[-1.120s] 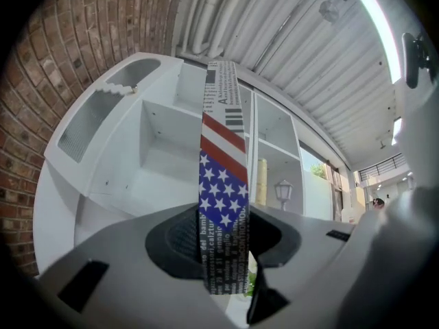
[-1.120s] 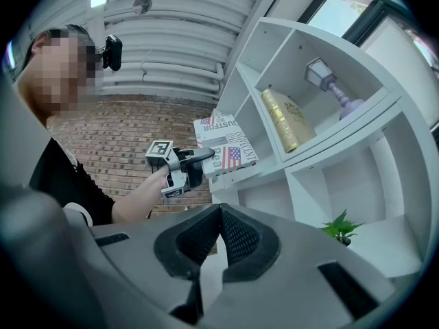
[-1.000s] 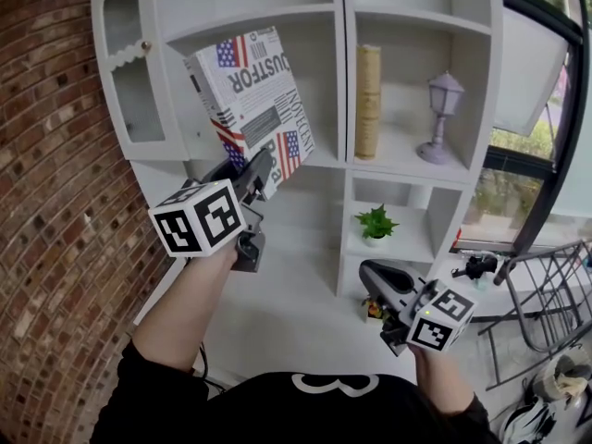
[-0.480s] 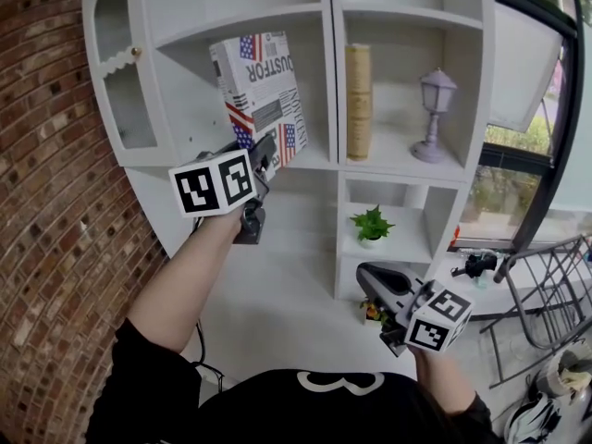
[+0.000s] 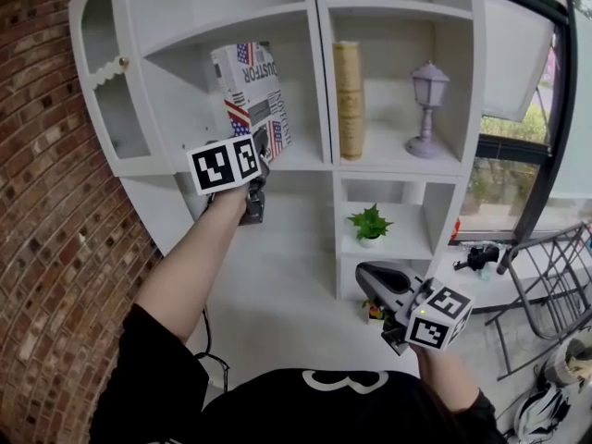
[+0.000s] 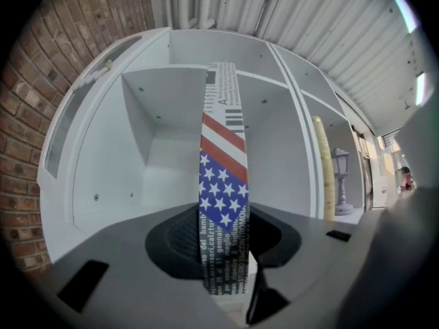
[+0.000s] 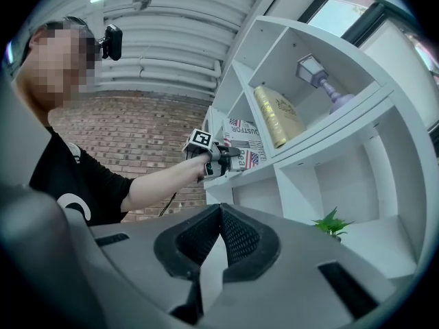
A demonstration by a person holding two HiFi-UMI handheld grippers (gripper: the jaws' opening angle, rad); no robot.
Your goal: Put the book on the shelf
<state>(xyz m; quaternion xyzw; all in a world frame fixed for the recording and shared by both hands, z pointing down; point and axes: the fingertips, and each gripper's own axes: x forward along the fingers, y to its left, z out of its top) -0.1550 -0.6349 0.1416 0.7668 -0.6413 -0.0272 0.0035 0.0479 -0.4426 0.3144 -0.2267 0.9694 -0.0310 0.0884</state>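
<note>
Book [image 5: 252, 91] held; second book [image 5: 348, 100] shelved.

Glossy paper book [image 5: 252, 95] (matt painted shelf [image 5: 320, 72])

Left gripper [image 5: 263, 152] hides the book's [image 5: 250, 86] lower corner.

Head camera looked steeply down at the white shelf [image 5: 319, 72]; left gripper camera faced close into its upper-left compartment; right gripper camera looked up from lower, farther off, sharing shelf and left gripper [image 7: 230, 157] with the head view.
</note>
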